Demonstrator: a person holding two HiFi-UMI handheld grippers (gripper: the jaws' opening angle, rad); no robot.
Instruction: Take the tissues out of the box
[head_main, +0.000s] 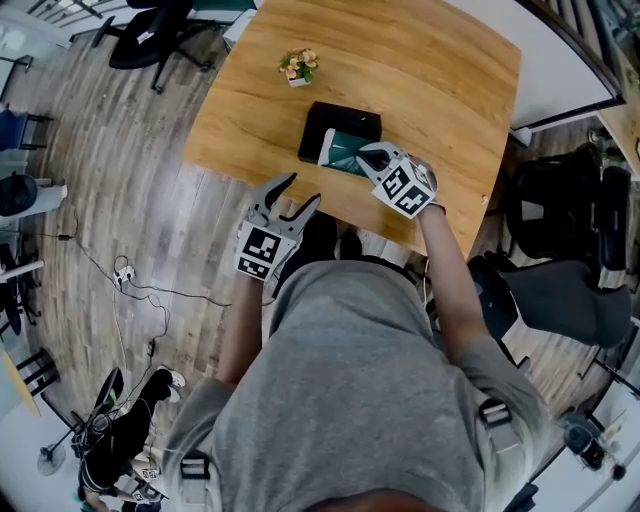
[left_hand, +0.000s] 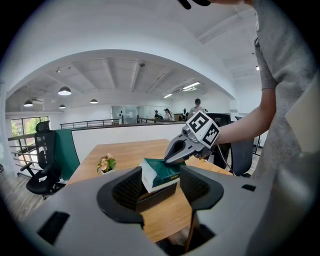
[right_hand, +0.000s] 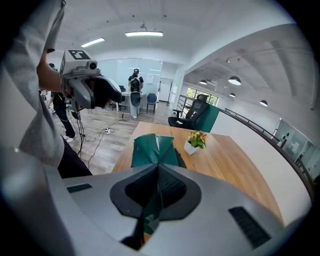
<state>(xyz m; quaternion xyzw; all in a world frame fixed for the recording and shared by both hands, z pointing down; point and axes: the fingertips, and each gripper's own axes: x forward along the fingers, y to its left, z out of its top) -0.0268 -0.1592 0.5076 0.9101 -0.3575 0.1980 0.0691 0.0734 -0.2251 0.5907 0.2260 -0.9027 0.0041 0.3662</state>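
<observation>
- A black office chair (head_main: 150, 40) stands on the wood floor (head_main: 90, 180) at the far left. A thin cable (head_main: 130, 285) lies on the floor too.
- The left tongs (head_main: 302, 190) hang in the air just off the near edge of the desk (head_main: 420, 80). The two jaws are wide apart and grip nothing. In the left gripper view you look through the gap and see the pack farther off.
- The cube on the left tongs has black and white square marks, but no words.
- A small white flower pot (head_main: 299, 67) with pink and yellow flowers sits on the desk, apart from the box.
- The black box (head_main: 345, 122) lies flat near the middle of the desk.
- The green tissue pack (head_main: 340, 155) is right over the box. It is tilted, with one end up in the air and the low end down at the box. I cannot tell if it touches the box.
- There is tiny pale print on the pack's side, too small to read.
- The right tongs (head_main: 368, 155) are pinched tight on the green wrapper at the raised end of the pack.
- Its cube also shows only black and white squares.
- More dark chairs (head_main: 560, 290) stand at the far right.
</observation>
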